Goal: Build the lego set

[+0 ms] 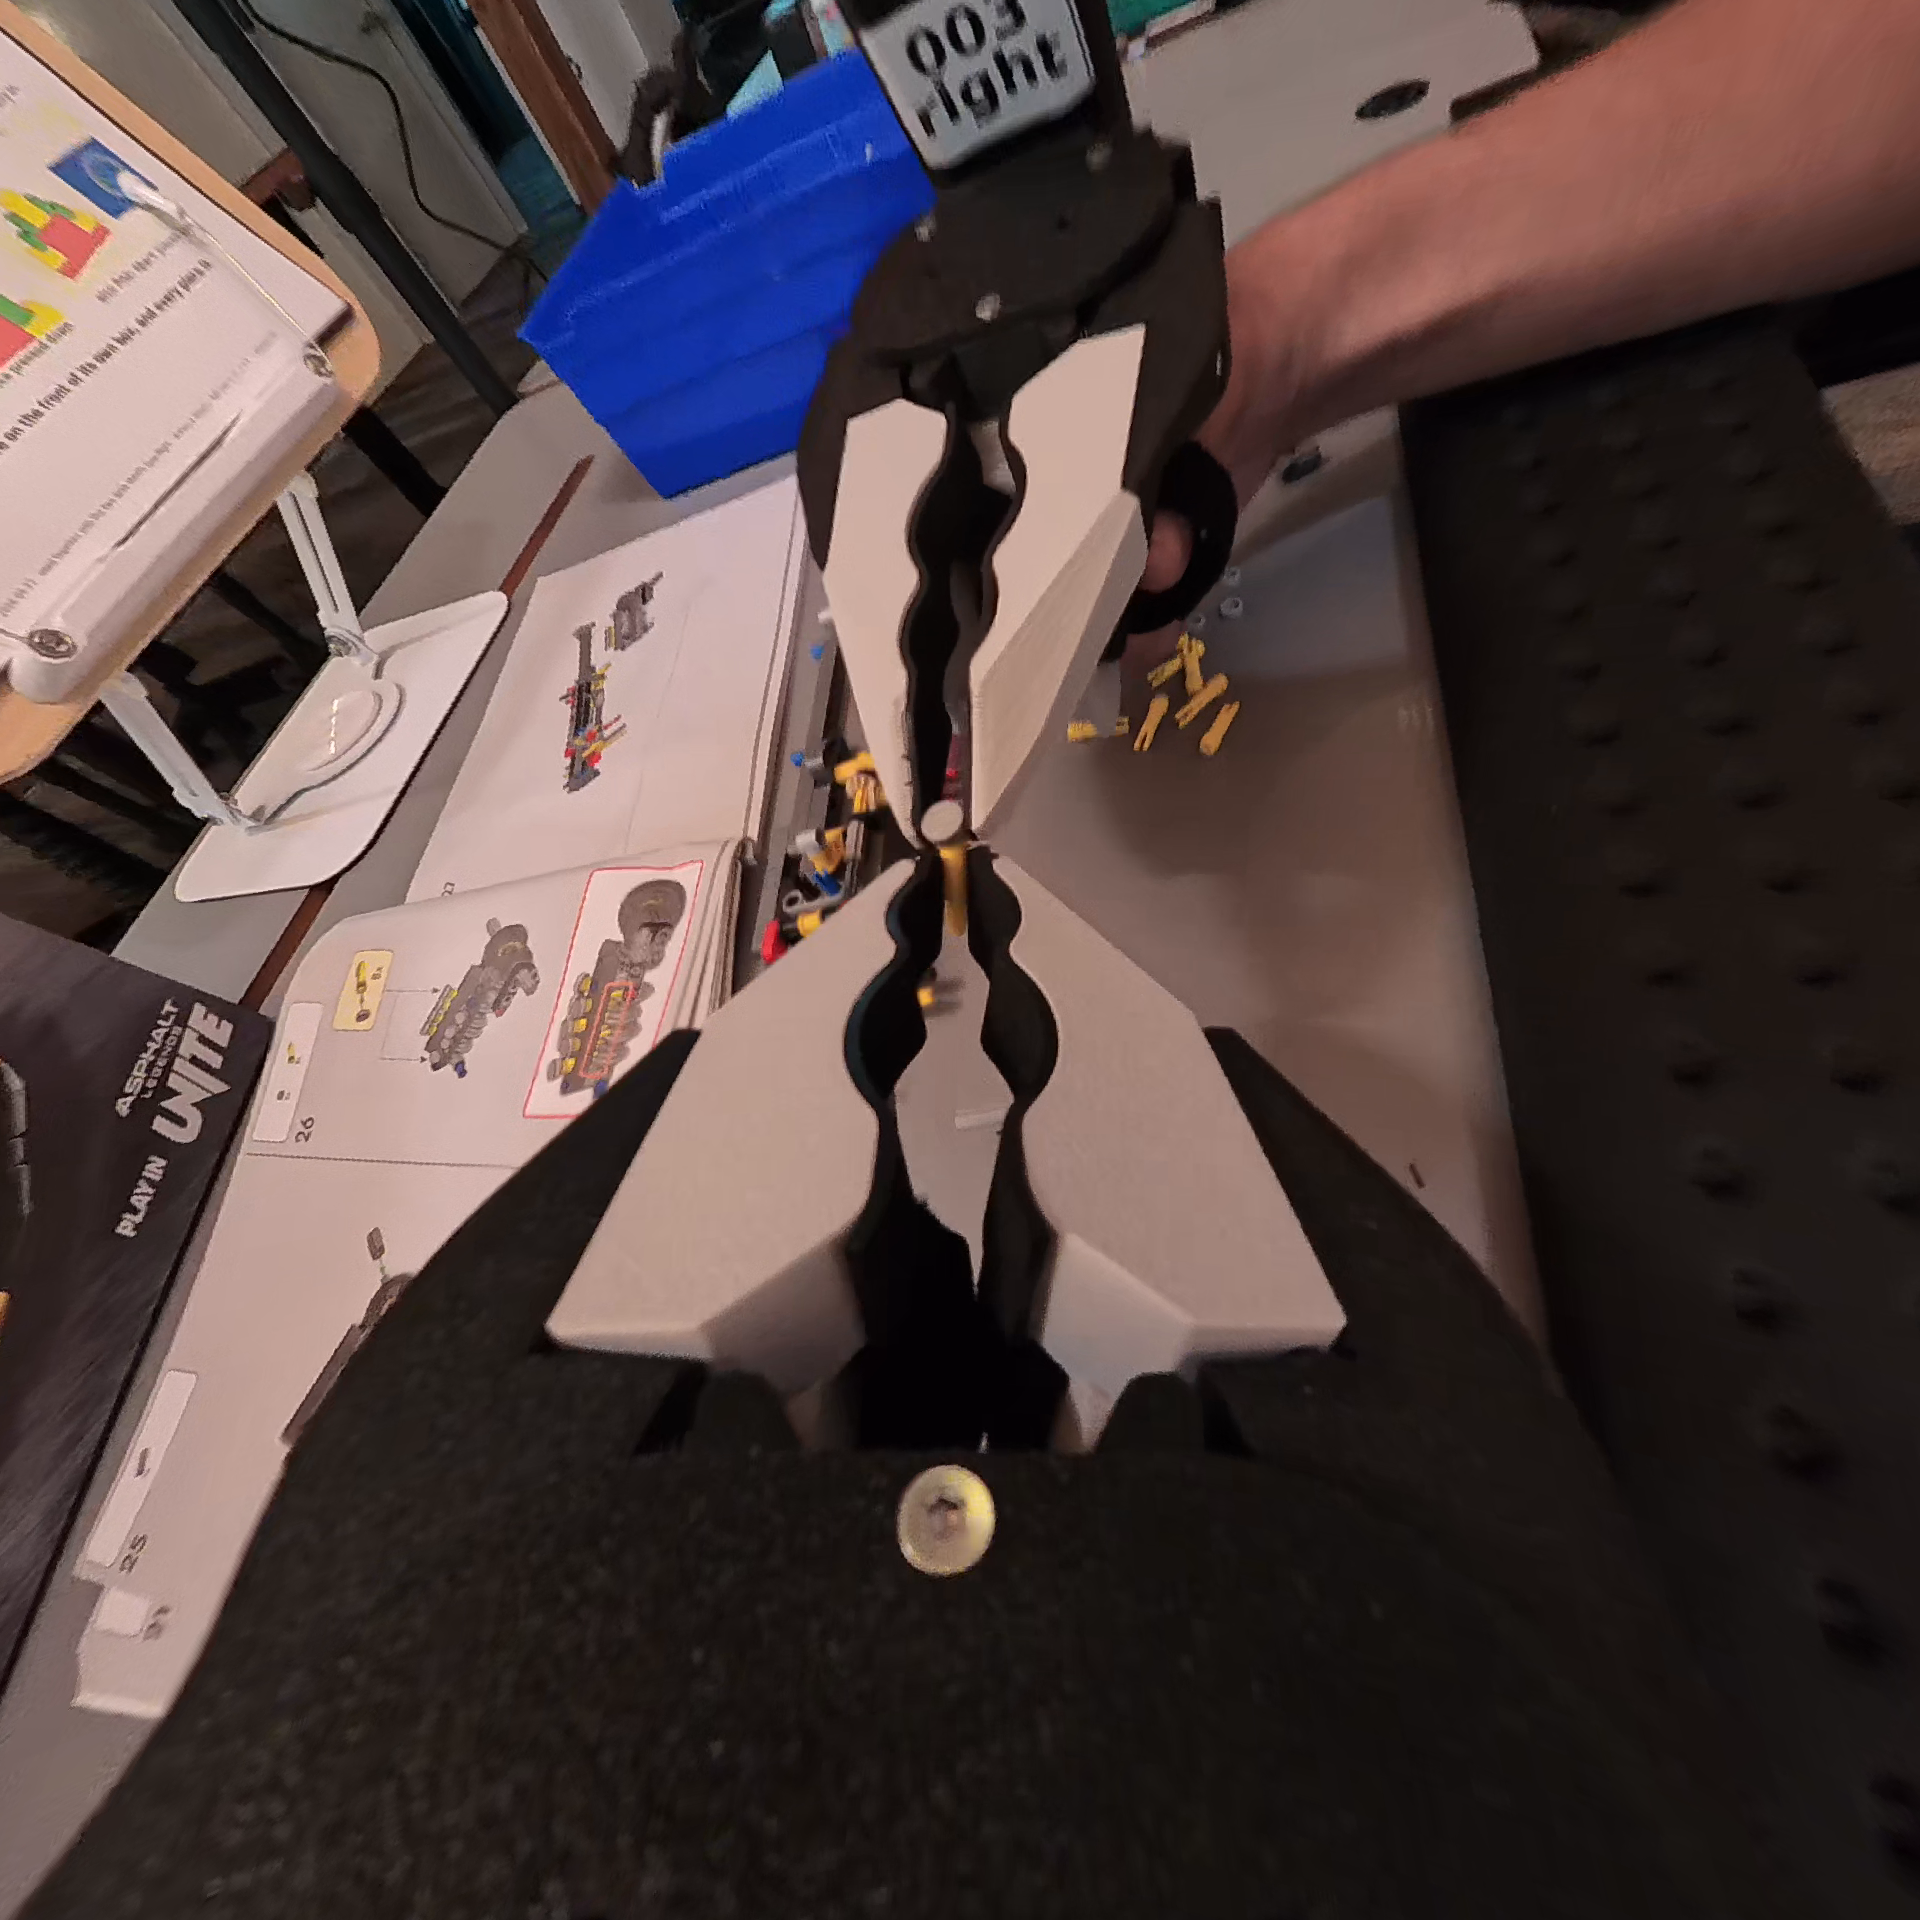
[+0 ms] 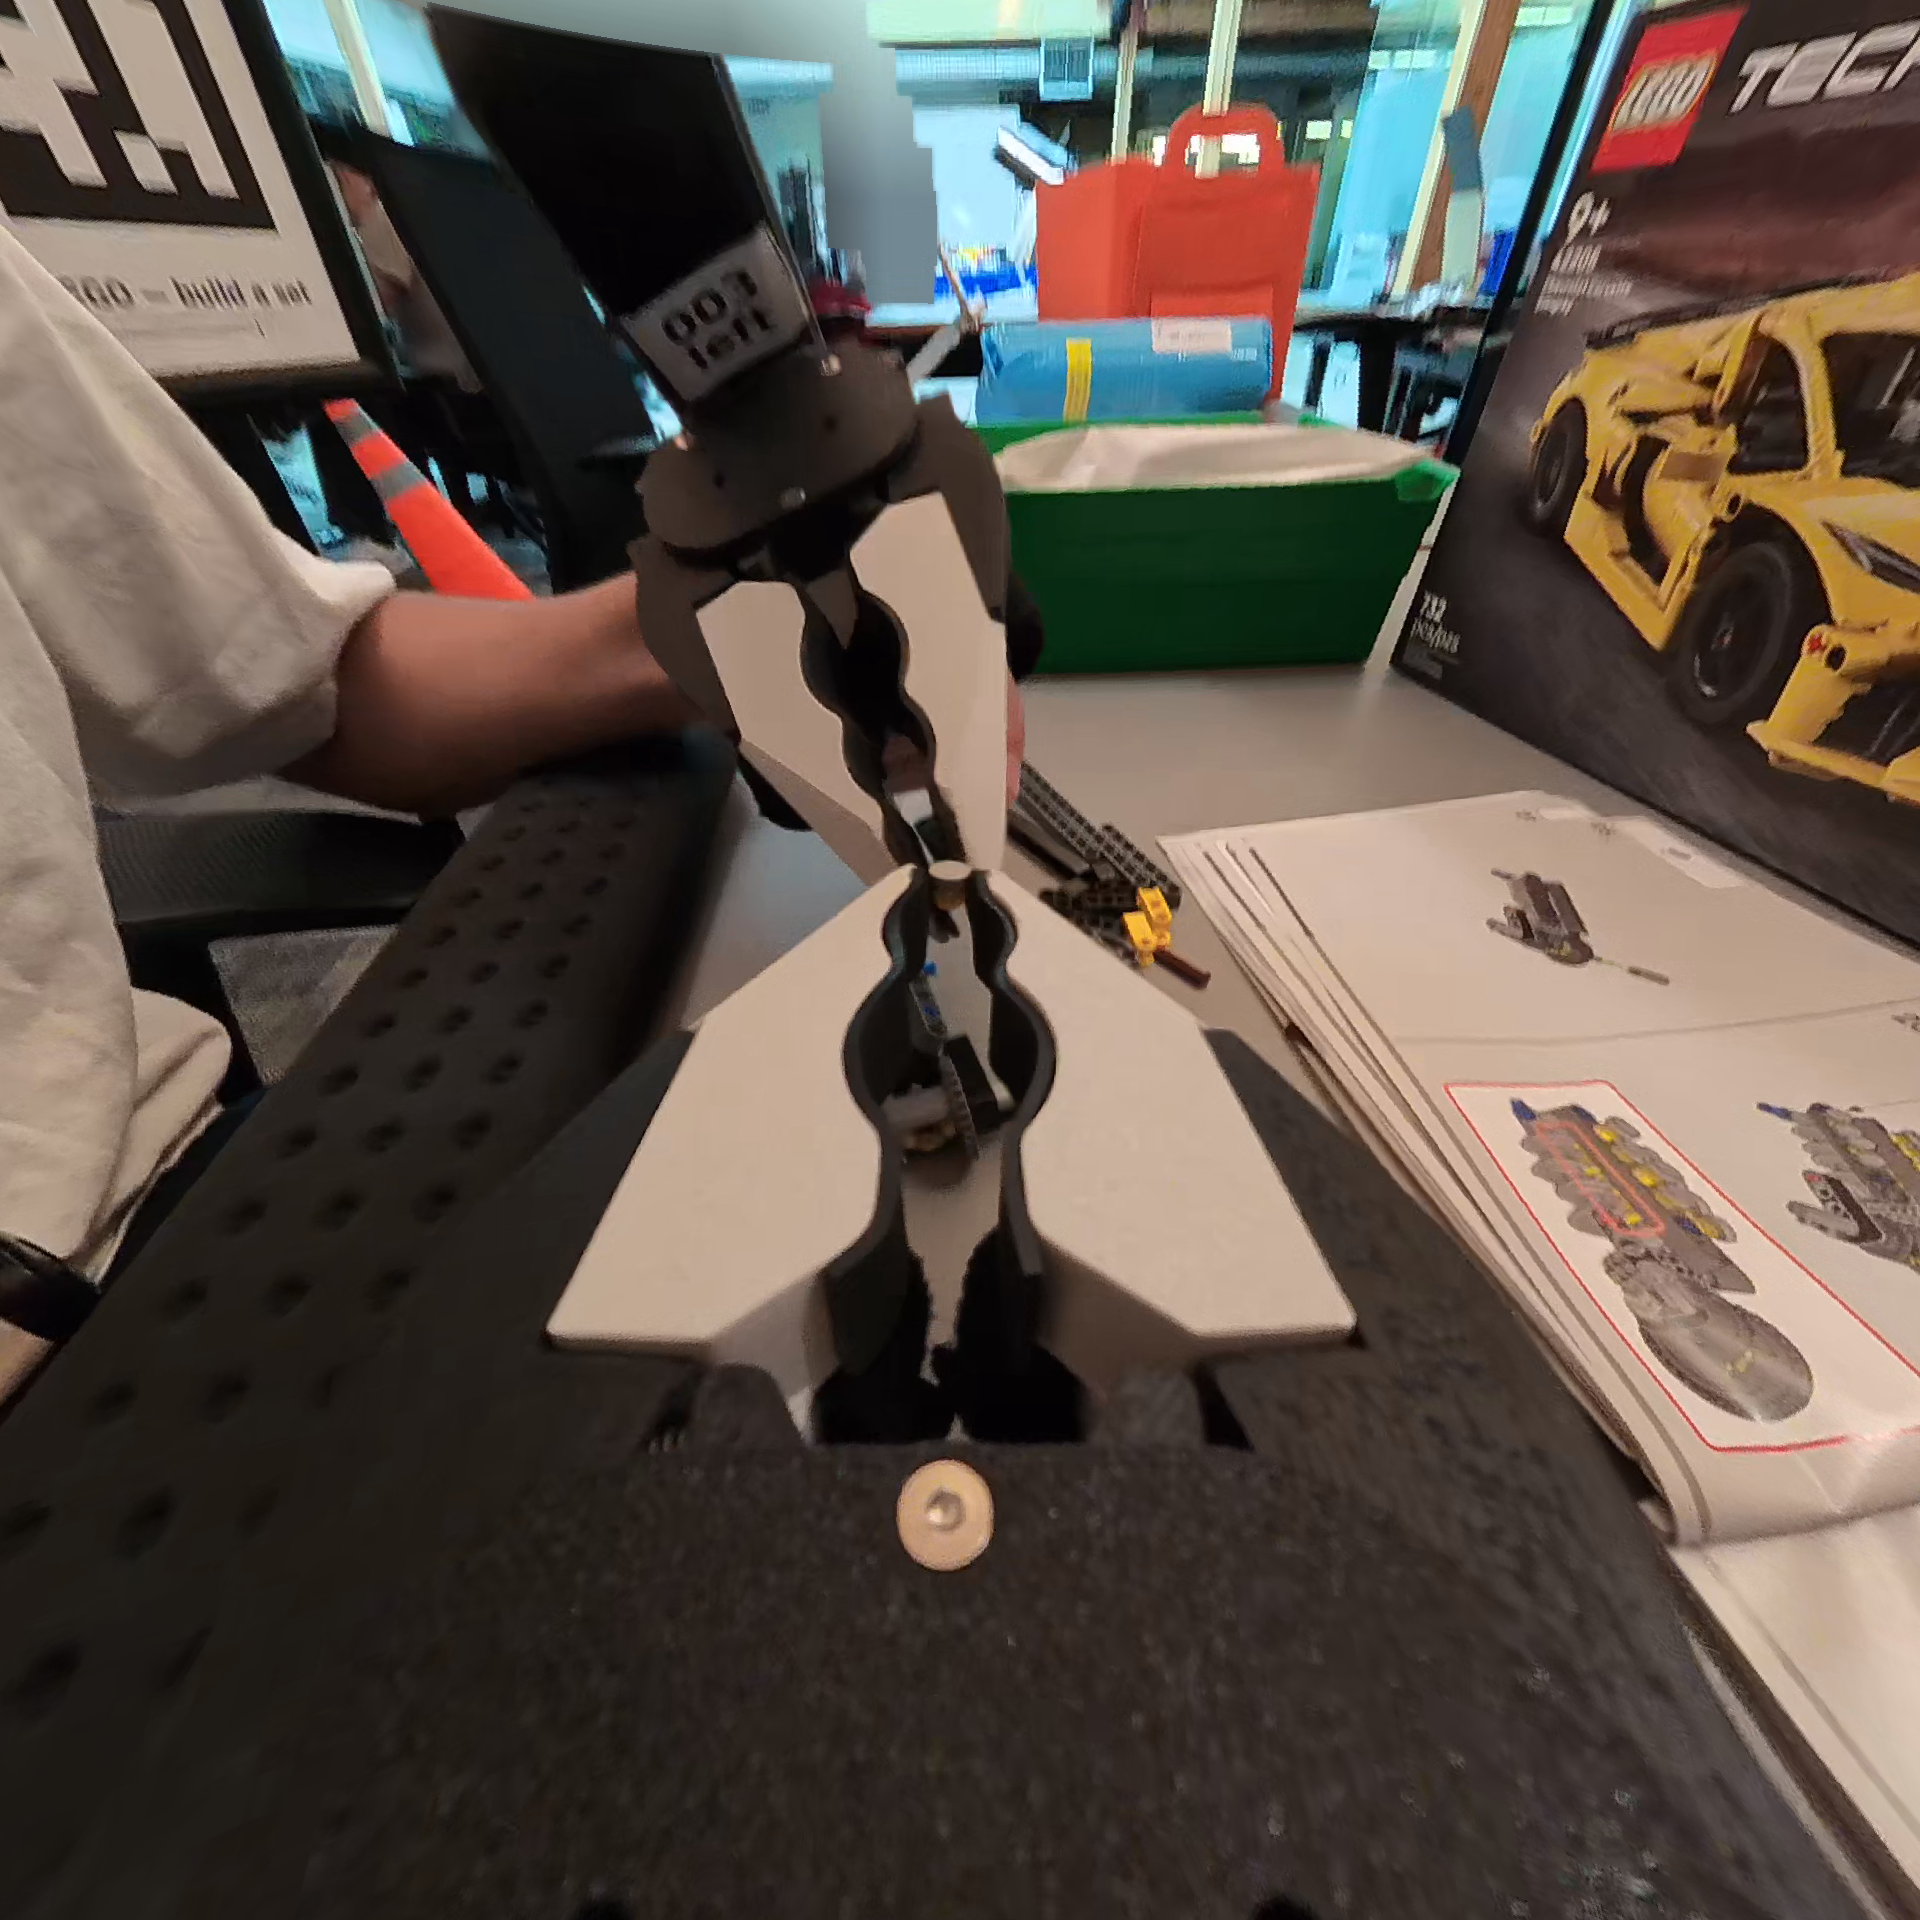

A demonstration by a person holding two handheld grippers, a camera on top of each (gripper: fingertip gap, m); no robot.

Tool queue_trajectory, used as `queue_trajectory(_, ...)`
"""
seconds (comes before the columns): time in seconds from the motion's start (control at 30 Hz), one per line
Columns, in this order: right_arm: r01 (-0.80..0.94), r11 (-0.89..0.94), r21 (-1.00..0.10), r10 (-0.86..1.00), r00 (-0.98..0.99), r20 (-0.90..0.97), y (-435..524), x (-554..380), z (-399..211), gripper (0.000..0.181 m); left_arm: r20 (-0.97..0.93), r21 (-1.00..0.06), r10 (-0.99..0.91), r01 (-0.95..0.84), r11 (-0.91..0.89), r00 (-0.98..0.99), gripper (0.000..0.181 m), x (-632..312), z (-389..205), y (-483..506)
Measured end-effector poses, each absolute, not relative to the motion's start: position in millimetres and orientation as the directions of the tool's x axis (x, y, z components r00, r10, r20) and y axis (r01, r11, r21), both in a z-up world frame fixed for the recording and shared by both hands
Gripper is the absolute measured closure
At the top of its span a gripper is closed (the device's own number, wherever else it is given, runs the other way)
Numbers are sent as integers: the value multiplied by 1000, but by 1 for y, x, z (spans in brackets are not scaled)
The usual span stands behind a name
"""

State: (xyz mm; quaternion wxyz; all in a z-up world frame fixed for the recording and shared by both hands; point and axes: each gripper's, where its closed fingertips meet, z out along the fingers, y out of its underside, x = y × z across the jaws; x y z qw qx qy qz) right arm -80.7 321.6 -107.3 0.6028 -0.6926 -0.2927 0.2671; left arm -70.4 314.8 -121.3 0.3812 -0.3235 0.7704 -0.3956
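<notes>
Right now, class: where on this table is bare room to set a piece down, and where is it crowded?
Free: the grey table between the loose yellow pins and the black perforated mat. Crowded: the strip of small parts along the open instruction booklet, and the booklet pages themselves.

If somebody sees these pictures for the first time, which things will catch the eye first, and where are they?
In the middle, the left gripper and the right gripper meet tip to tip above the table, with a yellow pin and a small grey round piece between them. The open instruction booklet lies beside them, and the box with a yellow car stands behind it.
</notes>
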Motion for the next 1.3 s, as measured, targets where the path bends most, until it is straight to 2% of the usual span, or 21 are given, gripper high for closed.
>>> queue_trajectory(0.2,-110,-48,-993,754,648,-108,318,-80,-76,175,-175,-959,-845,-106,263,-506,178,-69,-90,308)
queue_trajectory(0.53,-263,-8,-965,741,646,-182,320,-76,-43,175,24,-999,-857,23,-42,-514,178,-64,-56,305)
queue_trajectory(0.7,-347,66,-936,687,696,-210,322,-56,-22,175,7,-999,-879,30,-24,-477,178,-60,-58,311)
queue_trajectory(0.97,-12,-103,-995,685,724,-80,309,-58,-67,175,-76,-996,-889,0,85,-452,178,-58,-70,309)
queue_trajectory(1.3,31,-133,-991,683,727,-69,311,-61,-76,175,-143,-982,-886,-48,182,-441,178,-53,-87,304)
